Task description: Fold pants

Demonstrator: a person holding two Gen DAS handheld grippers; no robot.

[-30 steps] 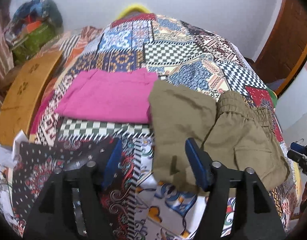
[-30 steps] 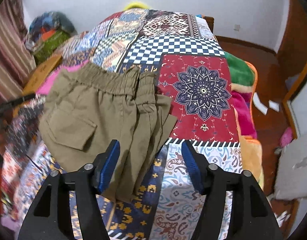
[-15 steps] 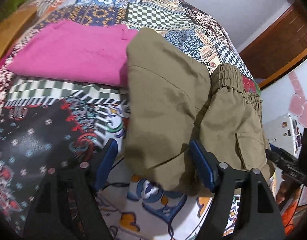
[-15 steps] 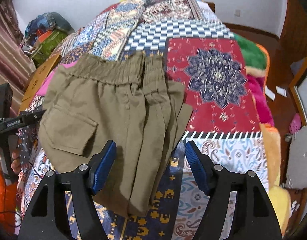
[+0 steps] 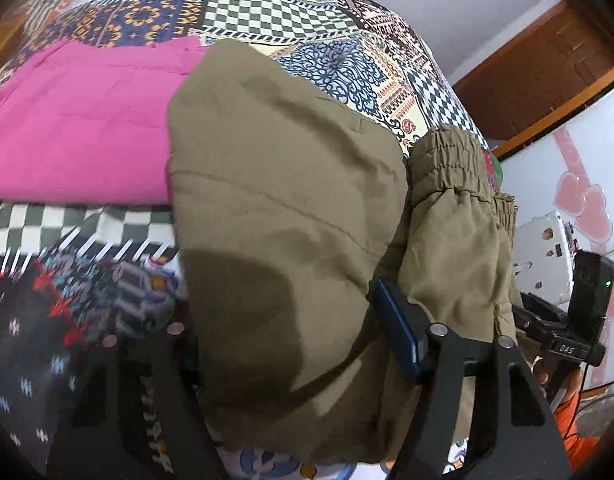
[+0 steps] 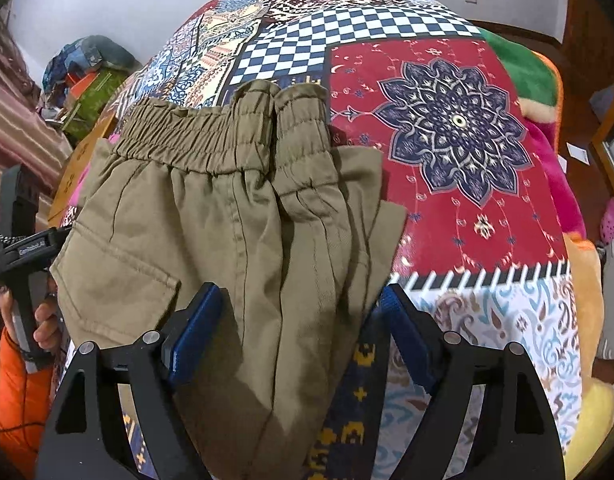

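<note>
The olive pants [image 6: 235,240] lie folded on the patchwork quilt [image 6: 459,128], filling the centre and left of the right wrist view with the elastic waistband toward the top, and in the left wrist view they spread from centre to lower right, touching a pink cloth [image 5: 79,120] at upper left. The right gripper [image 6: 295,332] has its 2 blue pads wide apart and has just been opening, the pants' lower edge between them but not pinched. The left gripper [image 5: 279,344] has just been closing yet is not clamped, its jaws straddling the near fold, its left finger mostly hidden by fabric.
</note>
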